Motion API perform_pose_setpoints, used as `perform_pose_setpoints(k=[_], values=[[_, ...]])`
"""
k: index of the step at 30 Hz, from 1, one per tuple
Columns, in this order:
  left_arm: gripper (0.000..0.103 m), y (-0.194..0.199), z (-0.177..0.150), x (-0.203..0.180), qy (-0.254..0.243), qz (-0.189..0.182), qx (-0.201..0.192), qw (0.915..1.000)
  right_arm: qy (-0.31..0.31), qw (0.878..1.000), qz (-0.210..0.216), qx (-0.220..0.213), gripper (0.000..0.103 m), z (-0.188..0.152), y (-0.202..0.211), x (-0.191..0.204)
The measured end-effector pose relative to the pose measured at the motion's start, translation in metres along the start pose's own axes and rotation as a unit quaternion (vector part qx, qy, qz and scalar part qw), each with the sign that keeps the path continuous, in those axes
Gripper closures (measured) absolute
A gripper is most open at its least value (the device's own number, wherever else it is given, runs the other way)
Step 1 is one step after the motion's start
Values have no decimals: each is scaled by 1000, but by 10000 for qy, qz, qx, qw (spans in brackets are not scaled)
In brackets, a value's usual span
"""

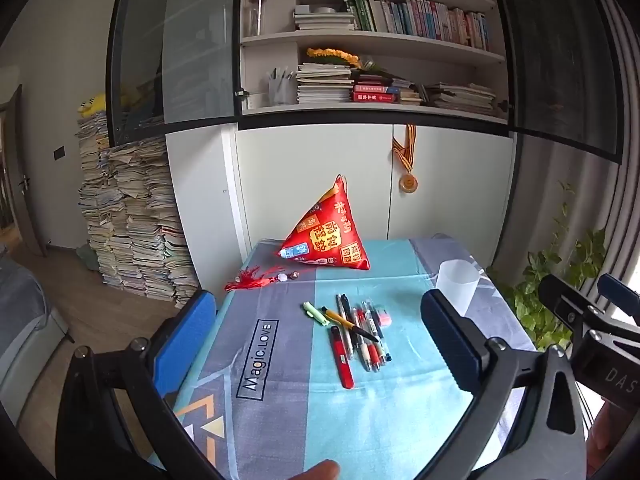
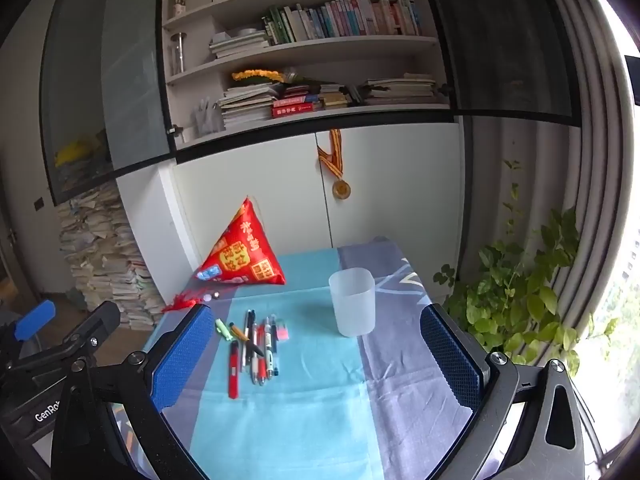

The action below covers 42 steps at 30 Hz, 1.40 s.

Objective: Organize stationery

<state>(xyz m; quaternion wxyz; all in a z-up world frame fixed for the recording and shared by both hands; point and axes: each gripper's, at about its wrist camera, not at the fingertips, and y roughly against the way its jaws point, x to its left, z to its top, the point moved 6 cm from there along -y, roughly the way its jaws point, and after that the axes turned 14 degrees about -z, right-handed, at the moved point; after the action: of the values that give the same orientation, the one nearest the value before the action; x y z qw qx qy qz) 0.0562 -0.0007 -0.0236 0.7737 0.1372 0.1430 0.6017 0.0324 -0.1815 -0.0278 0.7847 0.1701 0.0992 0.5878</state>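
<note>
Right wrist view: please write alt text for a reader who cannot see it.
An open right gripper hangs over a table with a blue and grey cloth. On it lie a bunch of pens at left, an empty frosted cup standing to their right, and a red pyramid-shaped pouch behind, before white cabinets and bookshelves.

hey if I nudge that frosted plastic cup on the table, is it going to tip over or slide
The frosted cup looks thin-walled and empty, so it is probably very light and would likely slide on the tablecloth first. It stands taller than it is wide, so a push near the rim could tip it. Its smooth sides may be slippery in a claw.
</note>
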Motion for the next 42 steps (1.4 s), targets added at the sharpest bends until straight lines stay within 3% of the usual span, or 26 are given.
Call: perform_pose_setpoints(k=[5,14,18,21,28,32,42], values=[[1,6,-5,-10,-85,-26,189,9998,15,10000,-10,10,0,2,-3,-1],[1,-6,0,-7,-171,-224,117,9995,-94,10000,-26,-14,0,4,0,-3],[1,-3,1,-7,33,-325,-219,9992,-91,10000,-17,-24,0,5,0,-4],[1,-3,1,-7,48,-326,-214,9992,-85,10000,-16,-14,0,6,0,-3],[1,-5,-4,-5,253,-437,154,9986,-74,10000,-17,-13,0,6,0,-3],[1,-6,-3,-5,64,-358,104,9993,-74,10000,-21,-11,0,6,0,-3],[1,-10,-4,-2,174,-462,285,9984,-76,10000,-4,3,0,5,0,-2]])
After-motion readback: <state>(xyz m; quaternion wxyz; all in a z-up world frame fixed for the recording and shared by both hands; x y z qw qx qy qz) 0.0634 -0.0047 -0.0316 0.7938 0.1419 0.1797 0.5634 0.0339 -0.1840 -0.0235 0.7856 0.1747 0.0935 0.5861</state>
